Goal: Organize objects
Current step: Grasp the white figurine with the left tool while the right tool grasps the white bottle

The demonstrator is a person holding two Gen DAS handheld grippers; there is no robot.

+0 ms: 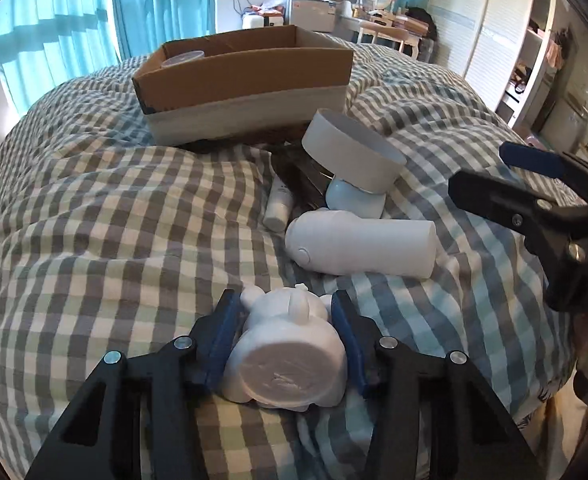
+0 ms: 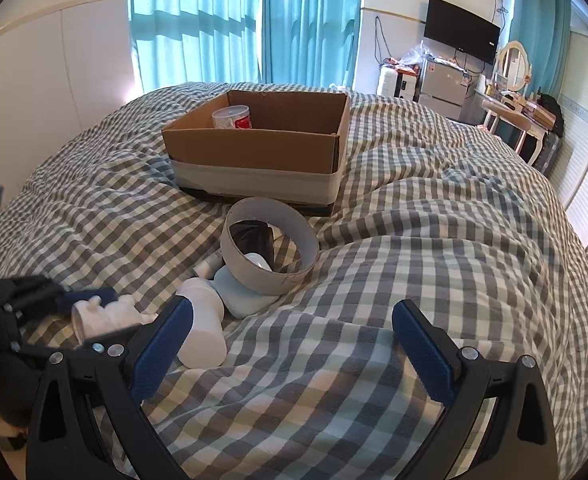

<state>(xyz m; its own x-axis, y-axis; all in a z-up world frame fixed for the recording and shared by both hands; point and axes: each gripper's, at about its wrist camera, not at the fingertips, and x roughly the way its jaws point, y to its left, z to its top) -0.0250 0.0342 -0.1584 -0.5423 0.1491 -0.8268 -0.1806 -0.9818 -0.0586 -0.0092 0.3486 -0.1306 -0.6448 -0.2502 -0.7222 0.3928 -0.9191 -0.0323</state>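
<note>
A white animal figurine (image 1: 290,360) lies on the checked bedcover, its flat base towards the left wrist camera. My left gripper (image 1: 288,304) is shut on it, a blue pad against each side. Just beyond lie a white bottle (image 1: 365,246) on its side, a small white tube (image 1: 278,208), a pale blue object (image 1: 353,200) and a white paper ring (image 1: 353,156) leaning on it. My right gripper (image 2: 294,336) stands open over bare bedcover, to the right of the bottle (image 2: 202,320), with nothing between its fingers.
An open cardboard box (image 2: 262,148) sits on the bed behind the pile, with a plastic cup (image 2: 232,118) inside. A dark object (image 2: 254,236) lies under the ring. The checked bedcover (image 2: 433,240) is rumpled. Curtains, a dressing table and wardrobes stand beyond the bed.
</note>
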